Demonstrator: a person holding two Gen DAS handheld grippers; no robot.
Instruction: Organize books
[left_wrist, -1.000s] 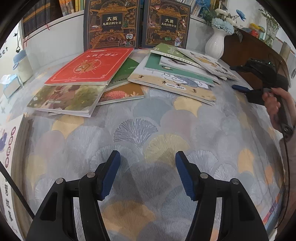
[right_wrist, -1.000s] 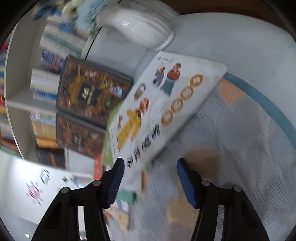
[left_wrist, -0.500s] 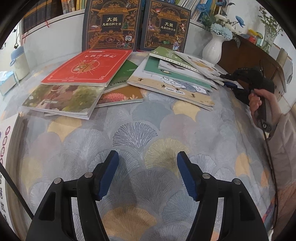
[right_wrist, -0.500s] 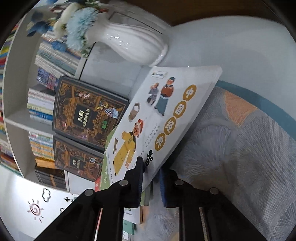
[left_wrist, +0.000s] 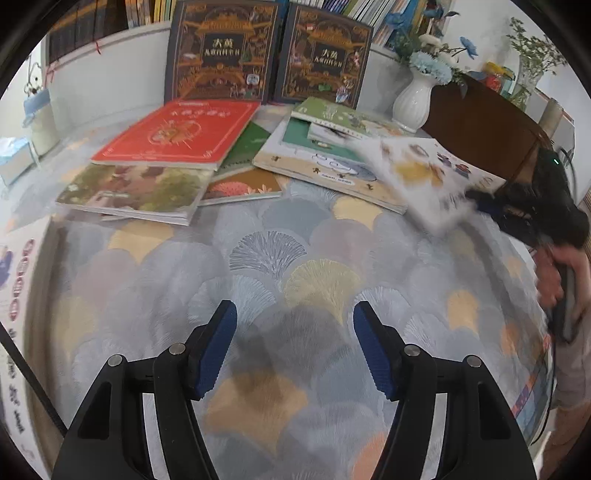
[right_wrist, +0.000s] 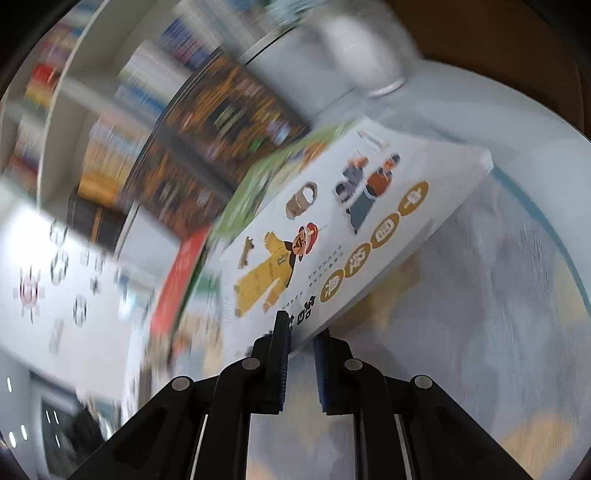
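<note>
- My right gripper (right_wrist: 300, 334) clamps the white picture book (right_wrist: 332, 236) by its edge, tilting it clear of the pile.
- My left gripper (left_wrist: 291, 347) waits unclenched, empty, above the cloth.

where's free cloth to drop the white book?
Bare tablecloth runs from the open left gripper up to the near edges of the book piles. It is crowded behind: red book, vase. Right gripper clamps the white book.
</note>
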